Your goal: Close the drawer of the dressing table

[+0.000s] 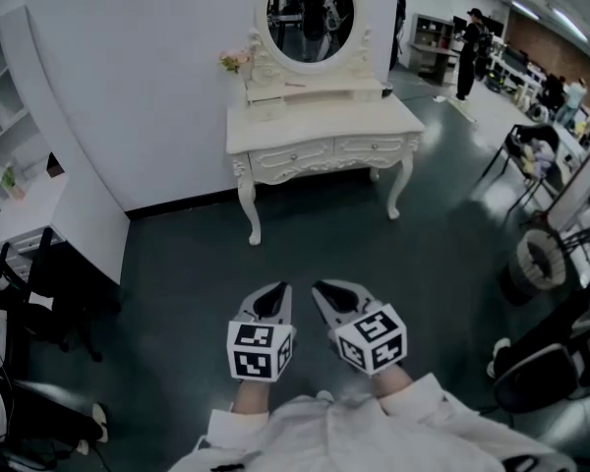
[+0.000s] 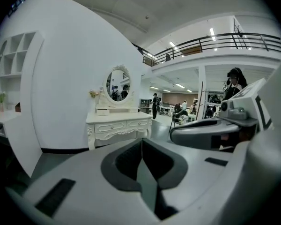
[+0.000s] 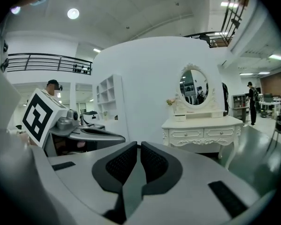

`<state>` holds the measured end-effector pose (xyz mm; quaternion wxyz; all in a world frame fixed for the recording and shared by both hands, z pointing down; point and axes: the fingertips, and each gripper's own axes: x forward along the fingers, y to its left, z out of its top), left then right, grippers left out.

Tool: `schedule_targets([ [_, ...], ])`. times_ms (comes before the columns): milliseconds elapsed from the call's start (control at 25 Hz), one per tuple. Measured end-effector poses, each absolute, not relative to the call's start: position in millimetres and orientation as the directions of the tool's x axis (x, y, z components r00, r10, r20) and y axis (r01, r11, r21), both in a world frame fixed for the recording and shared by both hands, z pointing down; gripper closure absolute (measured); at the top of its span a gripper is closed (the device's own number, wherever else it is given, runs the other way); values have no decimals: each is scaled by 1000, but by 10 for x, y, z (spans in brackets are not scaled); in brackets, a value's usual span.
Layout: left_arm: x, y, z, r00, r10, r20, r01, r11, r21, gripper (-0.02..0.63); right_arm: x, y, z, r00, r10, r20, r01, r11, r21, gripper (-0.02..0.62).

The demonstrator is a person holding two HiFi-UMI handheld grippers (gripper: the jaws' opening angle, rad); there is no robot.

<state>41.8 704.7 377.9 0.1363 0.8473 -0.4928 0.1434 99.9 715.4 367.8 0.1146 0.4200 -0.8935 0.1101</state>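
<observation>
Both grippers hang just below me, left gripper [image 1: 280, 291] and right gripper [image 1: 323, 291] side by side, each with its jaws pressed together on nothing. The dressing table [image 1: 324, 126] stands well apart across the dark floor [image 1: 177, 264]; I cannot tell from here which drawer is out. An off-centre push could jam that drawer askew or jolt the flowers [image 1: 234, 61] on top. No writing is legible, only square markers on the cubes [image 1: 261, 350].

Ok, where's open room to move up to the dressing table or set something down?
Bare floor runs straight ahead to the dressing table; its top's front strip looks free, the mirror stand fills the back. Crowded: white shelf unit at left, chairs at right.
</observation>
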Motion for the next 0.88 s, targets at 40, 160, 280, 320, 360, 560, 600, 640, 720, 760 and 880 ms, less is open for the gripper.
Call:
schedule_targets([
  [40,433,7033,3789,470,-797,379,-876,-473,90,598,1031,7139,3707,-611,-730,306,-783,615,-95,588],
  [160,493,7013,3857,466,-795,388,-878,-470,91,598,1112,7097,3779,-592,-741,317,-794,602,-77,586],
  [280,542,7012,3895,459,-798,390,-882,-461,97,597,1172,7063,3782,-595,-742,308,-794,602,-82,584],
  [320,557,7015,3903,458,-798,392,-884,-457,100,597,1191,7061,3778,-595,-742,308,-794,601,-87,577],
  [360,566,7020,3912,456,-798,394,-885,-454,104,597,1205,7066,3783,-596,-740,311,-794,601,-92,556],
  [560,563,6985,3952,444,-800,404,-892,-439,112,581,1246,7049,3879,-599,-732,323,-792,601,-108,505],
  [600,562,6963,3973,445,-797,408,-892,-437,117,549,1250,7028,3897,-599,-732,325,-793,600,-110,504],
  [640,565,6938,3998,446,-795,413,-891,-437,121,525,1251,7002,3911,-599,-730,329,-793,599,-114,503],
  [720,578,6876,4055,449,-787,423,-889,-440,127,515,1254,6932,3940,-597,-728,337,-794,596,-119,502],
  [760,582,6830,4088,452,-783,428,-888,-442,128,511,1249,6880,3958,-597,-727,339,-794,596,-120,502],
  [880,546,6604,4162,456,-776,436,-885,-448,128,495,1192,6661,4004,-600,-724,340,-791,600,-119,502],
])
